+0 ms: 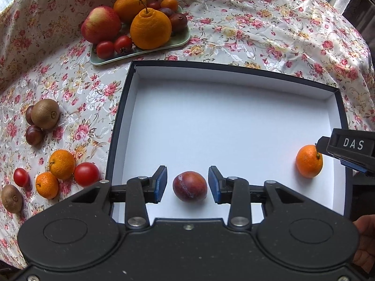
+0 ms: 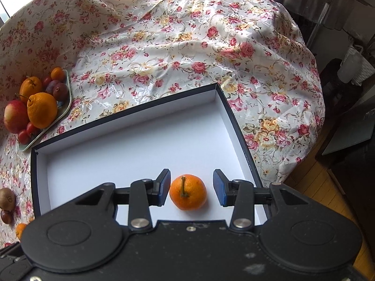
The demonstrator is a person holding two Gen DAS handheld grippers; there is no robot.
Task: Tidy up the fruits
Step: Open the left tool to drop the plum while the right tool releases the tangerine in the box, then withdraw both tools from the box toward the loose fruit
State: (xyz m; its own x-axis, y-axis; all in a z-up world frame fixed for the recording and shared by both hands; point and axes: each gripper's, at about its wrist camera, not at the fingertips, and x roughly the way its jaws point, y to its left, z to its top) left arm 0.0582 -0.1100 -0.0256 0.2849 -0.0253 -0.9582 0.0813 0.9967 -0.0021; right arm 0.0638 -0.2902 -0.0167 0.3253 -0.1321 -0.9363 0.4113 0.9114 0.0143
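A dark-rimmed box (image 1: 117, 126) with a white floor lies on the flowered cloth. A red-purple plum (image 1: 189, 186) rests on that floor near the front edge, between the blue pads of my left gripper (image 1: 188, 185). The jaws stand open, with a thin gap on each side of the plum. A mandarin (image 2: 187, 192) sits, stem up, in the box's (image 2: 239, 135) front right corner. My right gripper (image 2: 191, 187) straddles it, open, with white floor showing beside the right pad. In the left wrist view the mandarin (image 1: 309, 161) lies just below one of the right gripper's fingers (image 1: 328, 147).
A green tray (image 1: 180, 42) at the back left holds an apple, big oranges, plums and small tomatoes. Left of the box lie a kiwi (image 1: 45, 113), plums, mandarins (image 1: 62, 164), tomatoes (image 1: 86, 174) and another kiwi (image 1: 11, 197). A hand (image 1: 365, 241) shows at the lower right.
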